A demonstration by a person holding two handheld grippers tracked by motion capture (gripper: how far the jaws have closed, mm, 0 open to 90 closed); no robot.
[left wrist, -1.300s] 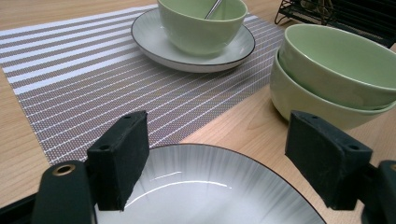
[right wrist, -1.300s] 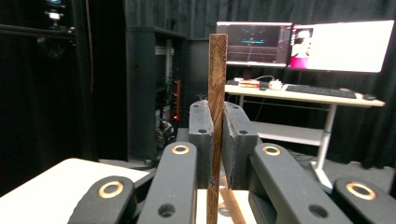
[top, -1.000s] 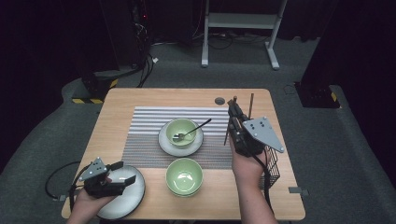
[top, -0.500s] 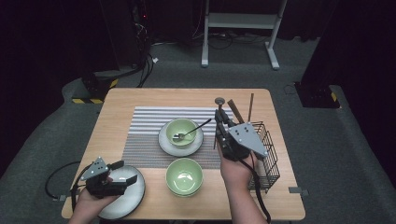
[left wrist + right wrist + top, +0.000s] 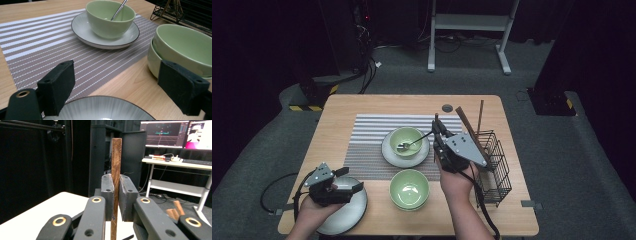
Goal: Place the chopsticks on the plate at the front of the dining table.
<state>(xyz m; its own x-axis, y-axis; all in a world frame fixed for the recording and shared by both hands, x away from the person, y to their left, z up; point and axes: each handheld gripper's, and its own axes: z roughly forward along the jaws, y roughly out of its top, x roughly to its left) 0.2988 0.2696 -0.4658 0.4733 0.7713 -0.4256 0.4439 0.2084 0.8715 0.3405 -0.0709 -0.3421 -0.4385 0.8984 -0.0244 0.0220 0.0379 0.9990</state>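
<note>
My right gripper is shut on a dark wooden stick, just right of the green bowl that sits on a white plate with a spoon in it. In the right gripper view the stick stands upright, pinched between the pads of that gripper. My left gripper hovers open over the grey plate at the front left. In the left gripper view the left gripper has wide-apart jaws and nothing between them above the plate.
Two stacked green bowls stand at the front middle, close to the grey plate. A black wire basket with wooden utensils stands at the right. A striped placemat lies under the white plate.
My right gripper has carried the stick left and a little down, away from the basket and towards the bowl with the spoon. The left gripper has stayed over the grey plate.
</note>
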